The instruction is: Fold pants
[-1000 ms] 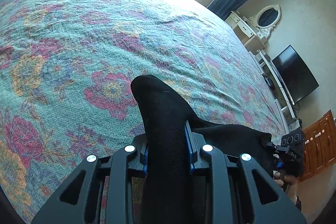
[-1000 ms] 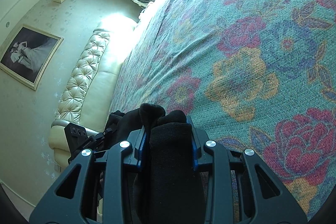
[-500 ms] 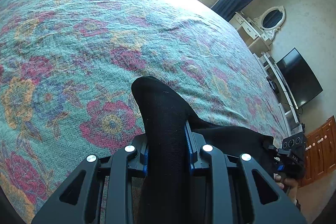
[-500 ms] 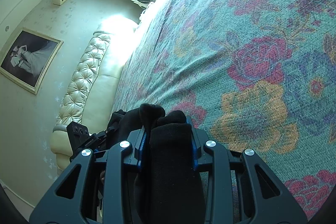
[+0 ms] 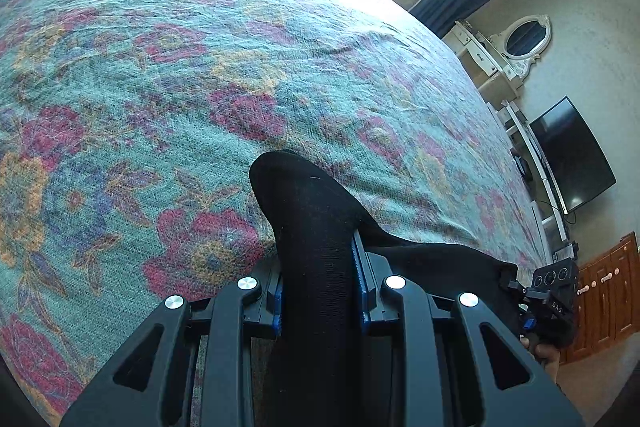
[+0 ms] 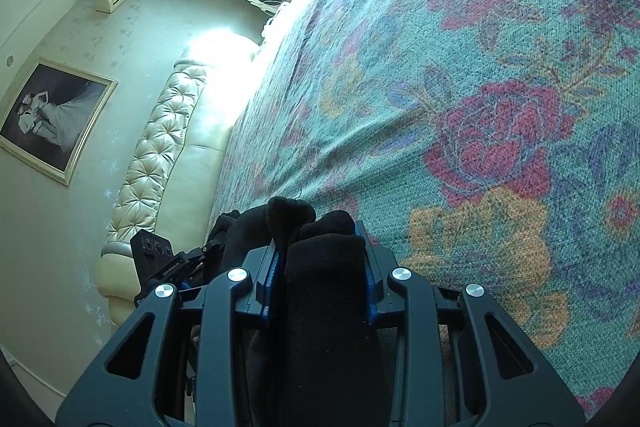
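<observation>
We see the left claw (image 5: 320, 303) and the right claw (image 6: 320, 291) each clamped on a bunched fold of the black pants (image 5: 316, 227), which hang stretched between them just above the flowered bed (image 5: 168, 75).

Both wrist views close over the floral bedspread (image 5: 168, 75), angled down, each showing the other gripper

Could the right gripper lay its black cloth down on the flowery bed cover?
Probably yes: the right gripper, shut on the black knit pants, hangs just over the floral teal bedspread, with nothing lying there.
</observation>
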The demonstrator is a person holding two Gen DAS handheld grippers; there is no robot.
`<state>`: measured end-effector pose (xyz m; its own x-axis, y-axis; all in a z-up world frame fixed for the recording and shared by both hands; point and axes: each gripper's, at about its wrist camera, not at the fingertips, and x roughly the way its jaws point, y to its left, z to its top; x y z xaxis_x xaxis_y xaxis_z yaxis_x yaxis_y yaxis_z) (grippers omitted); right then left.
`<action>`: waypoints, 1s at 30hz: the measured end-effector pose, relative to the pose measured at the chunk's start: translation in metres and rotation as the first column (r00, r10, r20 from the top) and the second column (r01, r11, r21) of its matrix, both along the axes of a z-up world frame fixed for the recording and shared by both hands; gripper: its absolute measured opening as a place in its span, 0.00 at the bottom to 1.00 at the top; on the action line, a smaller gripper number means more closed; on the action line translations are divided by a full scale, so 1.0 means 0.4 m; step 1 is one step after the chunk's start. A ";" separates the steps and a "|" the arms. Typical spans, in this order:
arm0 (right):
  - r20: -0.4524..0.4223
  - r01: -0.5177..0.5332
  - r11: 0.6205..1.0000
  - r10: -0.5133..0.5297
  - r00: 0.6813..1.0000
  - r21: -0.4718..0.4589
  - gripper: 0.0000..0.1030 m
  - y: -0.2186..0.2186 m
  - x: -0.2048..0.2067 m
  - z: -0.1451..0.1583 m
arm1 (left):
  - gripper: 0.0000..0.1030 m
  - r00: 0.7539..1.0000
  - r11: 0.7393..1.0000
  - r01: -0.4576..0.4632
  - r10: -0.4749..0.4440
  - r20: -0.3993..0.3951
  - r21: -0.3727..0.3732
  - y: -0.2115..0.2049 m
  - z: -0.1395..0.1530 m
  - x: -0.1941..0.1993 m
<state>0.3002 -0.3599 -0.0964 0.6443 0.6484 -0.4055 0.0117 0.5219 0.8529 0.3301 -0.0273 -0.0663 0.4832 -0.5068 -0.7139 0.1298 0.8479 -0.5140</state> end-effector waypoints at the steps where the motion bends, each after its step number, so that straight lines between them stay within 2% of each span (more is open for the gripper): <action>1: 0.000 0.000 1.000 0.000 1.000 0.000 0.30 -0.001 0.003 0.000 | 0.26 1.000 1.000 0.000 0.000 -0.002 -0.001 0.000 0.000 0.002; 30: -0.008 -0.006 1.000 0.006 1.000 0.016 0.30 -0.017 0.006 -0.027 | 0.28 0.999 0.999 -0.002 0.000 -0.043 -0.051 0.028 -0.034 0.019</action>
